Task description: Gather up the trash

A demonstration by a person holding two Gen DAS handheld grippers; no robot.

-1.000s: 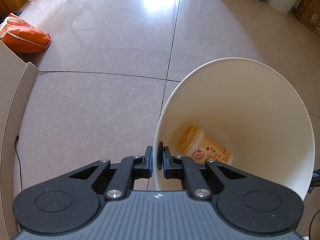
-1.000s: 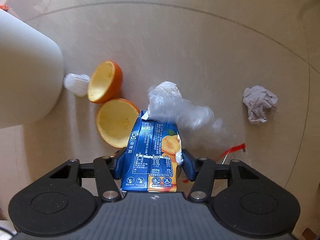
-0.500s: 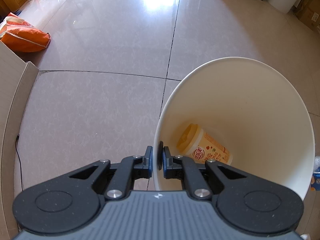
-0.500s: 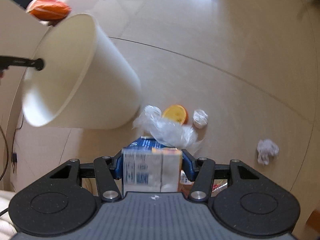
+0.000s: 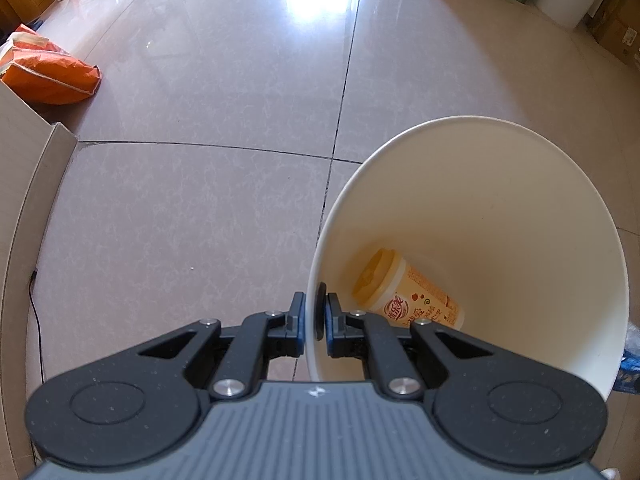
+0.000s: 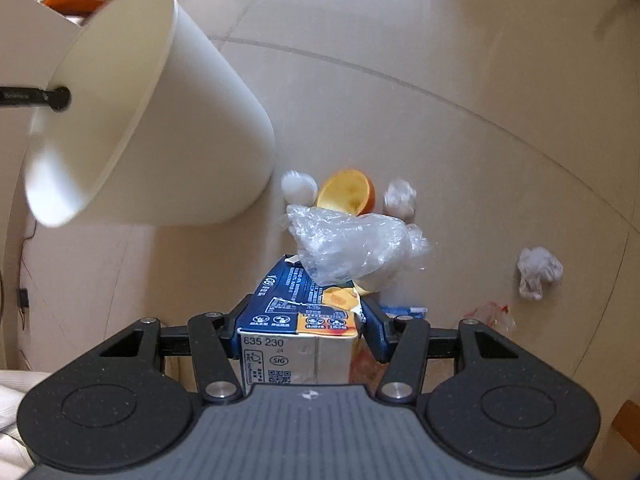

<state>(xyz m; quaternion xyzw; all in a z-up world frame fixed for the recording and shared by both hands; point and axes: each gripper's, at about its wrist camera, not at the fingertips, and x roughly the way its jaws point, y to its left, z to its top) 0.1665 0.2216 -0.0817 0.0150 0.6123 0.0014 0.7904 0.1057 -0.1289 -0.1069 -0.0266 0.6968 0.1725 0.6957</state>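
Left claw (image 5: pixel 313 314): clenched on the rim of the tilted white plastic bin (image 5: pixel 500 216), one finger inside, one outside.
Bin contents: a yellow-lidded paper drink cup (image 5: pixel 404 294) lying on its side at the bottom.
Right claw (image 6: pixel 298 318): grasping a blue and orange juice carton (image 6: pixel 296 312), with crumpled clear plastic wrap (image 6: pixel 352 244) at its far end.
Floor (image 6: pixel 440 128): an orange peel half (image 6: pixel 348 192) and crumpled white tissues (image 6: pixel 536 272) lie beside the bin.

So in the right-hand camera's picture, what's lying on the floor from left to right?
White bin → small white wad → orange half → crumpled tissue → crumpled paper ball.
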